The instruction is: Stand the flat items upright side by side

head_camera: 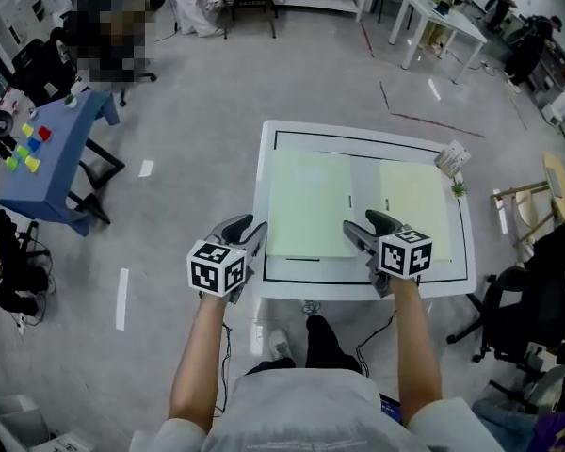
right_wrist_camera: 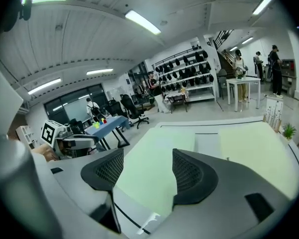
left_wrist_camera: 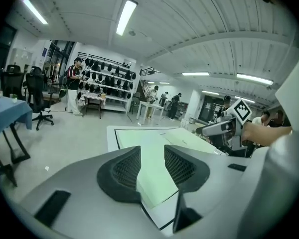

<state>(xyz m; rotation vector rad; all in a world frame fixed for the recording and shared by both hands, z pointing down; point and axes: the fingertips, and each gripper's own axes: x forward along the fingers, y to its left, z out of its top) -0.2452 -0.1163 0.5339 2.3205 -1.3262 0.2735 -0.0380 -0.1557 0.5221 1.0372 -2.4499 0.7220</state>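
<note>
Two pale green flat items lie side by side on the white table (head_camera: 267, 168), inside its black outline: the left one (head_camera: 311, 205) and the right one (head_camera: 414, 201). My left gripper (head_camera: 245, 229) hovers at the table's front left edge, open, with nothing between its fingers; in its own view (left_wrist_camera: 152, 156) the left item (left_wrist_camera: 149, 138) shows through the gap. My right gripper (head_camera: 365, 222) hangs over the front of the table between the two items, open and empty; beyond its jaws (right_wrist_camera: 148, 163) lie the left item (right_wrist_camera: 159, 143) and the right item (right_wrist_camera: 249, 143).
A white holder (head_camera: 451, 158) and a small green plant (head_camera: 458, 188) stand at the table's right edge. A blue table (head_camera: 56, 158) with coloured blocks is at the left. A wooden stool (head_camera: 557, 191) and a black chair (head_camera: 527, 309) stand at the right.
</note>
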